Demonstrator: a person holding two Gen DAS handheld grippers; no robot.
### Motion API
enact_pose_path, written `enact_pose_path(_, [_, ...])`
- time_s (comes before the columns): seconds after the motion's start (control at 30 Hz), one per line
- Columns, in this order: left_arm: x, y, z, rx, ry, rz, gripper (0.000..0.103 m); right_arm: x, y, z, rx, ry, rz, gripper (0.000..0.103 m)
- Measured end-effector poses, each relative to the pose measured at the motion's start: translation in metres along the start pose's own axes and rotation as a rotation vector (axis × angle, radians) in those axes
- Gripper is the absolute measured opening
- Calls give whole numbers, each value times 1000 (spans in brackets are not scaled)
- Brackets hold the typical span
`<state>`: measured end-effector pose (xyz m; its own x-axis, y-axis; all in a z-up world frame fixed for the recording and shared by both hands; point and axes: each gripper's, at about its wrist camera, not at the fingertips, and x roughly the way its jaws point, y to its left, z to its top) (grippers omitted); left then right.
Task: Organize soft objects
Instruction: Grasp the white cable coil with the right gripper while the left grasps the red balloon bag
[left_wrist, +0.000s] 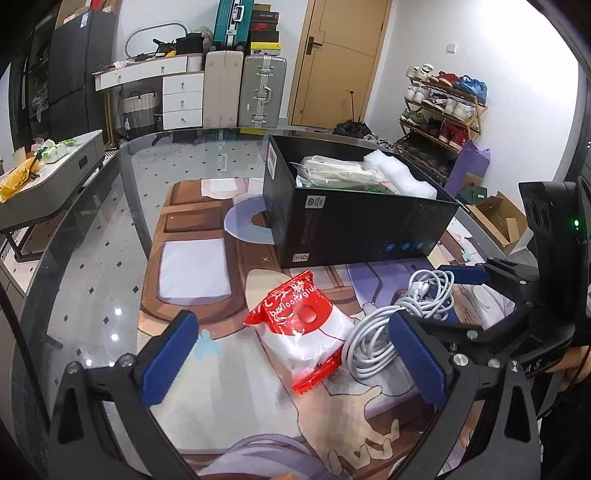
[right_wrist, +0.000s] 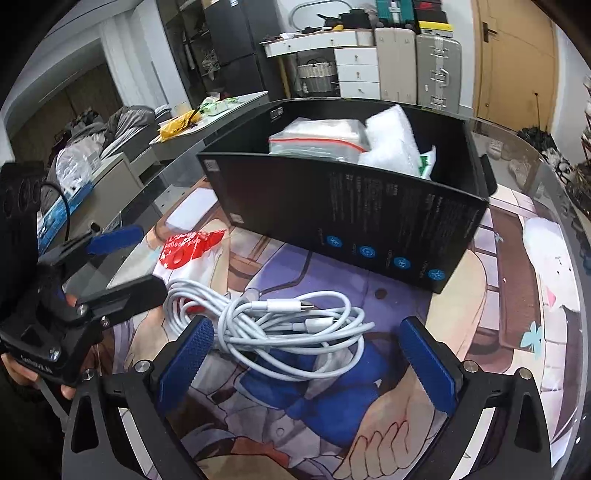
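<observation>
A red-and-white plastic packet (left_wrist: 304, 330) lies on the printed mat, between the open fingers of my left gripper (left_wrist: 295, 362). A coiled white cable (right_wrist: 291, 328) lies just right of the packet, between the open fingers of my right gripper (right_wrist: 310, 362). The cable (left_wrist: 399, 317) also shows in the left wrist view, with the right gripper (left_wrist: 439, 291) around it. The packet (right_wrist: 188, 254) and the left gripper (right_wrist: 129, 262) show in the right wrist view. A black box (left_wrist: 354, 218) behind them holds a bagged item (left_wrist: 336, 173) and bubble wrap (left_wrist: 402, 173). Neither gripper holds anything.
The printed mat (left_wrist: 207, 387) covers a round glass table (left_wrist: 92, 258). The black box (right_wrist: 351, 210) stands close behind the cable. A side table (left_wrist: 48, 177) with clutter stands at the left. Suitcases, drawers, a door and a shoe rack (left_wrist: 443, 110) line the room behind.
</observation>
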<state>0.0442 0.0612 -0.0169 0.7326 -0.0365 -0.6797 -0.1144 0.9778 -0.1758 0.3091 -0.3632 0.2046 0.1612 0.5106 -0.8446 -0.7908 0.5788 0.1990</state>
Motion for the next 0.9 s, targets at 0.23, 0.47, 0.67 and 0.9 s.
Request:
enact_pose_path(0.23, [2, -1, -2, -3, 12, -5, 103, -3, -2, -2, -2, -2, 3, 101])
enact_pose_path(0.47, [2, -1, -2, -4, 12, -6, 103, -10, -2, -4, -17, -8, 70, 79])
enact_pose_path(0.67, [3, -1, -2, -5, 16, -8, 103, -15, -6, -5, -21, -19, 72, 77])
enact_pose_path(0.9, [9, -2, -3, -15, 51, 8, 103, -33, -27, -8, 12, -44, 47, 75])
